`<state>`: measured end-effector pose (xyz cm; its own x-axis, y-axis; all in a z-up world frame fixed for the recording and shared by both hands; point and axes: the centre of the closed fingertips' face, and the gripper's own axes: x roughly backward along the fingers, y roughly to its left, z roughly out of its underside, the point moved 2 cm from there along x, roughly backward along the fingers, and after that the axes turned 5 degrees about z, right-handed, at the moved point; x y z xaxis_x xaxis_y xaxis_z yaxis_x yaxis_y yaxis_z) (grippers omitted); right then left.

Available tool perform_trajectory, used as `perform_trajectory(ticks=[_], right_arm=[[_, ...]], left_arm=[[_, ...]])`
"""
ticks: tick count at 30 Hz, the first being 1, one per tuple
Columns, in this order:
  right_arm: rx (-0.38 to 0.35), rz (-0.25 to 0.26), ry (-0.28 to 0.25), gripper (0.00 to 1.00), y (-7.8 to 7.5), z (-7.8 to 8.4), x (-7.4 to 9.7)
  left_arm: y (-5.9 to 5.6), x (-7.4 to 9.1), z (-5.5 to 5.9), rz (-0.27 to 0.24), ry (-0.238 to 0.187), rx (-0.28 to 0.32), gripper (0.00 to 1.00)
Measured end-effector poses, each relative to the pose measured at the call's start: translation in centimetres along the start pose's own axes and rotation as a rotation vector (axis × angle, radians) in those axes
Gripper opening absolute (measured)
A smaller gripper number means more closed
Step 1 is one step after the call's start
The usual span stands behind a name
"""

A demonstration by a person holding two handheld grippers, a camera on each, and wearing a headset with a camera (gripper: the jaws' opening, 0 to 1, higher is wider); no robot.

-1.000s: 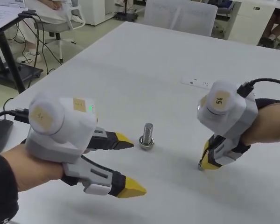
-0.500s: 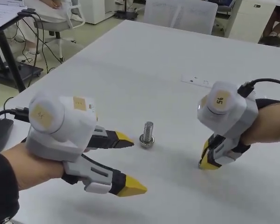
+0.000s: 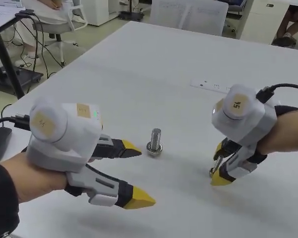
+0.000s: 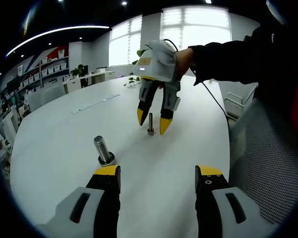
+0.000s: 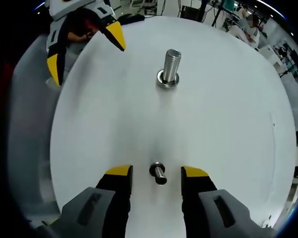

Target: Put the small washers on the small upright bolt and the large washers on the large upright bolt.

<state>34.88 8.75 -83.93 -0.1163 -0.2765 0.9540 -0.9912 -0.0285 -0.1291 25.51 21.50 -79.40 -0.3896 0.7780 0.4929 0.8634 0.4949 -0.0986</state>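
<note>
The large upright bolt (image 3: 155, 142) stands mid-table with washers stacked at its foot (image 5: 167, 79). The small upright bolt (image 5: 159, 173) stands to its right, a small ring around its base. My right gripper (image 3: 217, 168) hangs over the small bolt (image 3: 215, 165), open, one jaw on each side and touching nothing. The left gripper view shows that right gripper (image 4: 151, 120) straddling the small bolt (image 4: 150, 124). My left gripper (image 3: 135, 174) is open and holds nothing, just left of the large bolt (image 4: 103, 150). It also appears as the left gripper (image 5: 84, 49) in the right gripper view.
The white table (image 3: 139, 84) runs far back. A flat white power strip (image 3: 208, 86) lies beyond the bolts. Chairs and desks (image 3: 188, 15) stand past the far edge. A black cable (image 3: 283, 87) trails from the right gripper.
The right gripper's jaws, close together at the table a second ago, have parted and lifted slightly, and the small bolt shows between them. The left gripper has stayed put.
</note>
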Motion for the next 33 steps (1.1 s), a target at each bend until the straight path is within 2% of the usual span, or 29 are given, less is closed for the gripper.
perform_trajectory(ticks=[3,6,8,14,16,22,25,33], right_arm=[[-0.011,0.007,-0.003,0.44,0.0,0.1,0.1],[-0.01,0.022,-0.02,0.54,-0.1,0.2,0.3],[-0.013,0.03,-0.029,0.57,-0.1,0.3,0.4],[-0.038,0.063,-0.087,0.79,-0.2,0.4,0.5],[-0.038,0.073,-0.094,0.84,-0.2,0.5,0.6],[-0.078,0.111,-0.164,1.0,-0.3,0.4,0.8],[-0.1,0.147,-0.219,1.0,-0.5,0.2,1.3],[-0.161,0.16,-0.281,1.0,0.2,0.4,2.2]], left_arm=[[0.0,0.0,0.0,0.0,0.001,-0.001,0.6],[0.0,-0.1,0.0,0.002,0.002,-0.001,0.6],[0.0,-0.1,0.0,0.002,0.004,-0.001,0.6],[0.0,-0.2,0.1,0.004,0.007,0.0,0.6],[0.0,-0.2,0.1,0.004,0.007,0.0,0.6],[-0.1,-0.2,0.1,0.005,0.008,0.002,0.61],[-0.1,-0.1,0.1,0.004,0.007,0.004,0.61],[-0.1,-0.1,0.1,0.006,0.006,0.004,0.62]])
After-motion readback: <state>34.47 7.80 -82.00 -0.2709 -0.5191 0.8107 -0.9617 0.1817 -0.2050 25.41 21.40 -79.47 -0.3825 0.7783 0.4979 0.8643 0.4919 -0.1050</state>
